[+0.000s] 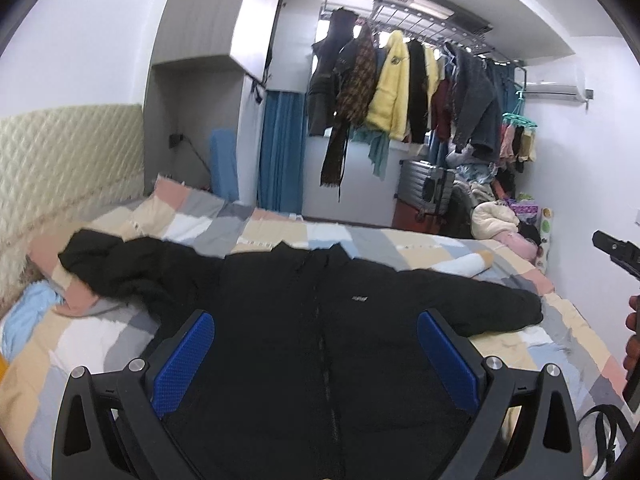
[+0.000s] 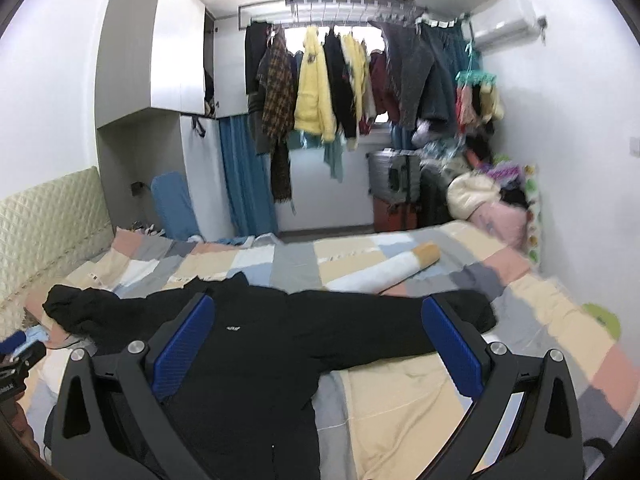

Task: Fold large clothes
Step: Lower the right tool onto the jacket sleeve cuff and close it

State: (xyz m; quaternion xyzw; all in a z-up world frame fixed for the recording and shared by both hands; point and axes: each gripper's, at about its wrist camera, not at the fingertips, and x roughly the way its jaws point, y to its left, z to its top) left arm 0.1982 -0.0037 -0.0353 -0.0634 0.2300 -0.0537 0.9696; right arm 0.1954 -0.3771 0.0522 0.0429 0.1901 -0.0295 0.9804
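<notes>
A large black jacket (image 1: 320, 320) lies spread front-up on the patchwork bedspread (image 1: 100, 340), sleeves out to both sides, zipper down the middle. It also shows in the right wrist view (image 2: 260, 340). My left gripper (image 1: 316, 356) is open and empty, held above the jacket's chest. My right gripper (image 2: 320, 348) is open and empty, above the jacket's right side and right sleeve (image 2: 440, 316). The left sleeve (image 1: 104, 264) is bunched near the headboard.
A quilted headboard (image 1: 60, 160) runs along the left. A rolled white and tan cloth (image 2: 384, 268) lies on the bed beyond the jacket. A rack of hanging clothes (image 2: 320, 80), suitcases (image 2: 394, 184) and piled laundry (image 2: 488, 204) stand behind the bed.
</notes>
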